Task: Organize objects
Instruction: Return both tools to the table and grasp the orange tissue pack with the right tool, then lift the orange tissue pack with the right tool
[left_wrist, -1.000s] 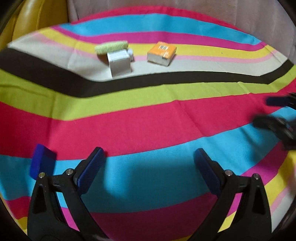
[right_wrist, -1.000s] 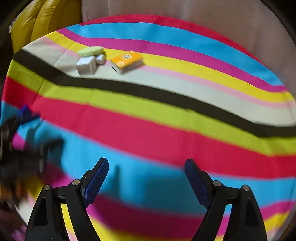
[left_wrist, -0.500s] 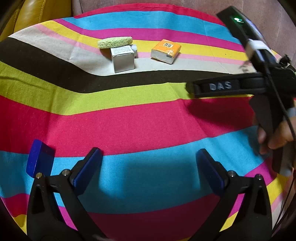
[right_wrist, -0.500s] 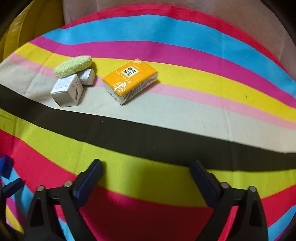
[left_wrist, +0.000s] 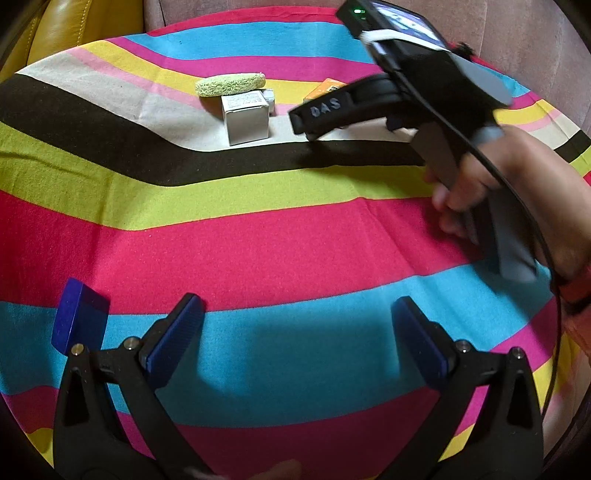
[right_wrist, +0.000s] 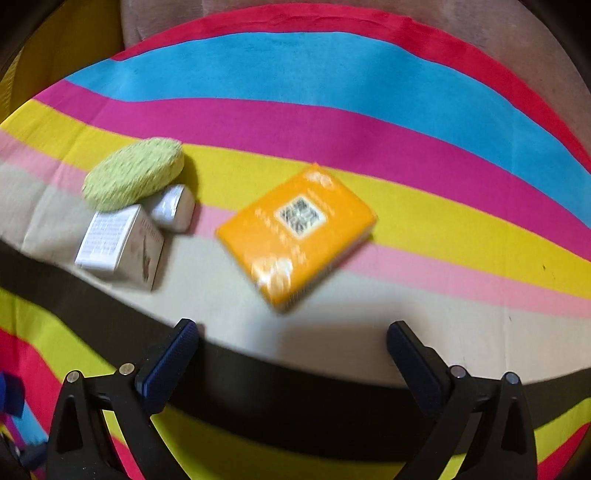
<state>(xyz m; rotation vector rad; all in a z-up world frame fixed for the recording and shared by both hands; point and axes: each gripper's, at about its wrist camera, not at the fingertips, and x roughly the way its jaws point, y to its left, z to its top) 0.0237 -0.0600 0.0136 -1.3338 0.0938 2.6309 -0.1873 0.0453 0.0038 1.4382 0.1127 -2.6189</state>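
An orange tissue pack (right_wrist: 295, 232) lies on the striped cloth just ahead of my right gripper (right_wrist: 291, 339), which is open and empty. Left of the pack sit a green sponge (right_wrist: 133, 173), a white box (right_wrist: 118, 245) and a small silver packet (right_wrist: 173, 210). In the left wrist view the sponge (left_wrist: 231, 84) and white box (left_wrist: 246, 118) lie far ahead, and the pack (left_wrist: 325, 88) is mostly hidden behind the right gripper's body. My left gripper (left_wrist: 297, 314) is open and empty over the blue stripe. A blue block (left_wrist: 79, 317) stands just left of it.
The striped cloth (left_wrist: 258, 236) covers the whole surface. A yellow leather cushion (left_wrist: 62, 29) and a pinkish backrest (left_wrist: 258, 7) lie beyond its far edge. The right hand and its gripper body (left_wrist: 461, 122) cross the right side of the left wrist view.
My right gripper has moved forward across the cloth toward the orange pack, which now fills its view. My left gripper has stayed nearly still, open.
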